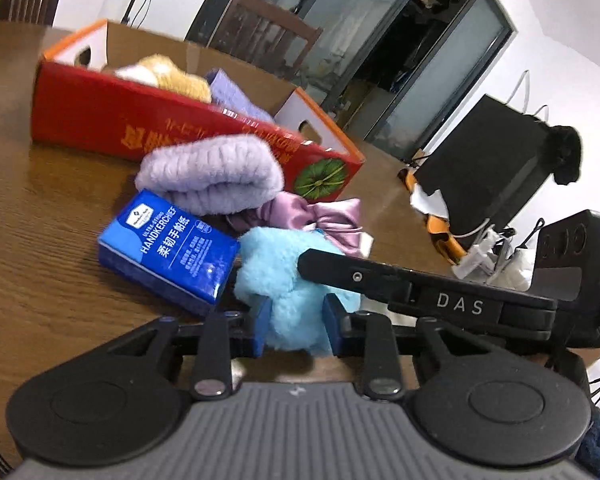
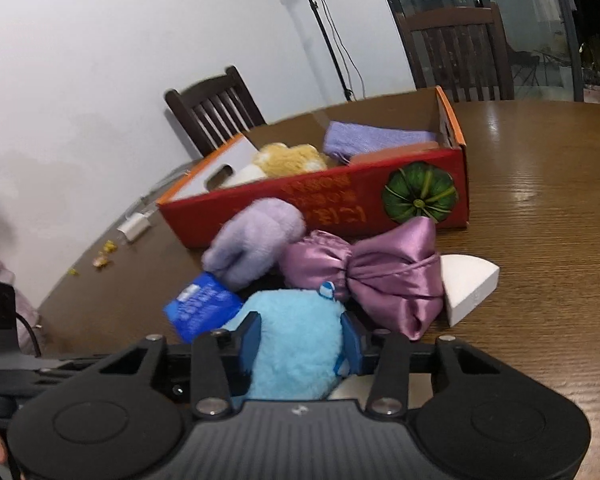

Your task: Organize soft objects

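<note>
Left wrist view first: left gripper has its blue pads pressed into both sides of a fluffy light-blue plush, fingers narrowed to about the width of the toy and dented into its fur. The plush sits on the wooden table, touching a blue handkerchief pack on its left. Behind it lie a satin purple bow and a rolled lilac fleece, both just in front of the red cardboard box. A black arm of the right gripper lies across the plush from the right side.

Right wrist view: right gripper also brackets the same plush, its fingers partly closed with the pads touching the fur on either side. A white wedge-shaped sponge rests against the bow. Inside the box already lie a yellow plush and a folded purple towel.

Judging by this, the step in hand is picking up the blue plush with both grippers. The next move calls for lifting it clear of the pack and bow, carrying it over the near wall of the box, and letting go into the free space.
</note>
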The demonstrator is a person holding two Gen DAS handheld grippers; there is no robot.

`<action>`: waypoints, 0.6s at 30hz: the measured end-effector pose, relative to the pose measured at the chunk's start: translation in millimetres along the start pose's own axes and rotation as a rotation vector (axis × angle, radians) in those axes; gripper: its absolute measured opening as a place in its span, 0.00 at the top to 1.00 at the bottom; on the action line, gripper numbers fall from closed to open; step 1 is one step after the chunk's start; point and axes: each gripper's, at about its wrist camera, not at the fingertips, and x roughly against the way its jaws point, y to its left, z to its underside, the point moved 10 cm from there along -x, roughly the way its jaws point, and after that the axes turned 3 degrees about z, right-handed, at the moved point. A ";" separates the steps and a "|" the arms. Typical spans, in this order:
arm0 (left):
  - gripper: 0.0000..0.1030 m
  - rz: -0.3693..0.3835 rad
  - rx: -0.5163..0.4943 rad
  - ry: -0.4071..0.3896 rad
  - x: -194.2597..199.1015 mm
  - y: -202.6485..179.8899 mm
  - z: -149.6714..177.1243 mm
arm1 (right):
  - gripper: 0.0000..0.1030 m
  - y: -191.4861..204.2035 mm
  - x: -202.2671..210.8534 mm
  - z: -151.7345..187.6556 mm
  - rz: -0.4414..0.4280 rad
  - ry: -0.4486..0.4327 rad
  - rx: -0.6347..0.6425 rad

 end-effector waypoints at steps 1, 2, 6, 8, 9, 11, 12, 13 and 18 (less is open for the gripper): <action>0.72 0.005 -0.007 -0.008 7.9 -3.6 1.8 | 0.59 5.0 7.2 0.4 -0.007 -0.006 0.010; 0.72 0.009 -0.015 -0.014 17.7 -6.8 5.5 | 0.59 11.8 15.5 2.4 -0.017 -0.014 0.023; 0.72 0.035 -0.010 0.001 51.7 -15.5 34.1 | 0.59 37.9 46.6 25.6 -0.038 -0.015 0.082; 0.72 0.034 -0.017 0.008 64.2 -18.8 52.0 | 0.59 48.4 59.6 41.4 -0.036 -0.009 0.113; 0.71 0.029 -0.014 0.012 67.8 -19.0 59.3 | 0.59 52.9 65.8 50.4 -0.036 -0.005 0.128; 0.69 0.010 -0.009 0.016 75.8 -17.6 73.0 | 0.59 59.4 77.8 66.9 -0.043 0.004 0.140; 0.65 -0.014 -0.010 0.012 78.7 -14.9 77.0 | 0.59 61.0 84.2 74.9 -0.047 0.007 0.141; 0.59 -0.051 -0.017 0.002 83.6 -11.7 80.4 | 0.59 61.9 89.7 81.4 -0.045 0.009 0.142; 0.53 -0.147 -0.030 -0.048 109.0 -0.9 84.7 | 0.58 61.5 121.8 99.1 -0.025 -0.036 0.153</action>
